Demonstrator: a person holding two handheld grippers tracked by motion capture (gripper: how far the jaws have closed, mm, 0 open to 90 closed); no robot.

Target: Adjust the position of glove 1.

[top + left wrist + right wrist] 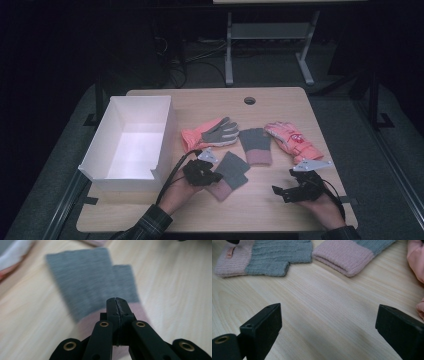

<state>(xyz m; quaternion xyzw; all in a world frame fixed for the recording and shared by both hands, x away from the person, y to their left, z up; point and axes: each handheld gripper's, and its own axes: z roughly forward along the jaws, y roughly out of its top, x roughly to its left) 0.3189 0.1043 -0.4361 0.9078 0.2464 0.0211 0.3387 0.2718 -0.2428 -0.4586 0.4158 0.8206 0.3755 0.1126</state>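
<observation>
Gloves lie beside the white box (131,140) on the table (280,205). Left gripper (216,176) has its jaws clenched on the pink cuff of the near grey glove (231,172); lifting it boxward seems next. Right gripper (278,191) waits, jaws released.

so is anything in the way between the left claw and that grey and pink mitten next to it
Nothing visible. The left claw is closed, right over the pink cuff of the near grey and pink mitten, with no other thing between them. The white box stands to its left.
</observation>
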